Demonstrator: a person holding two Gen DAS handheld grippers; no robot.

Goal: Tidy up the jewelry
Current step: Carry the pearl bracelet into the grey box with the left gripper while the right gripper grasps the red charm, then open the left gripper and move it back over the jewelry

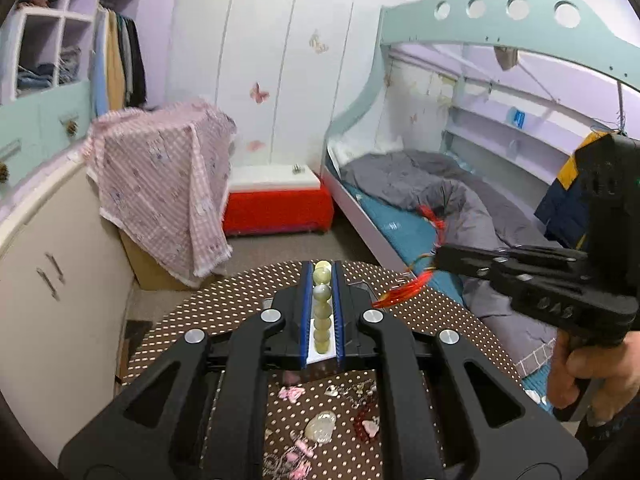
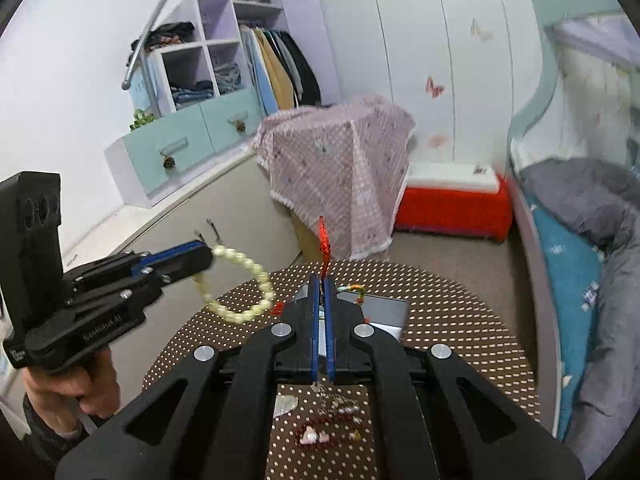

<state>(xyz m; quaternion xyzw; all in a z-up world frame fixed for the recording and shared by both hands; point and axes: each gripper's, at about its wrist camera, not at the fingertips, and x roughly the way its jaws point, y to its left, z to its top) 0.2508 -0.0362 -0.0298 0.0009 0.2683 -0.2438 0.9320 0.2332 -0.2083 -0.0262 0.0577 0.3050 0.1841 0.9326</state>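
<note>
Left wrist view: left hand-held gripper [image 1: 322, 276] tilted down, clamped on pale green bead bracelet [image 1: 322, 308], lifted above dotted brown round worktop [image 1: 224, 312]. Right hand-held gripper [image 1: 438, 258] pinches red tasselled cord [image 1: 400, 292].

Right wrist view: bracelet forms full hanging loop [image 2: 240, 288]; right jaws together on cord [image 2: 325, 240]. Loose jewelry [image 2: 332, 428] on worktop.

The round table [image 2: 460, 320], covered in brown cloth with pale dots, carries a flat grey tray [image 2: 386, 312] near its far edge and, at its near edge, loose jewelry: pink pieces [image 1: 291, 393], a clear pendant [image 1: 321, 431] and dark red beads [image 2: 320, 438].
</note>
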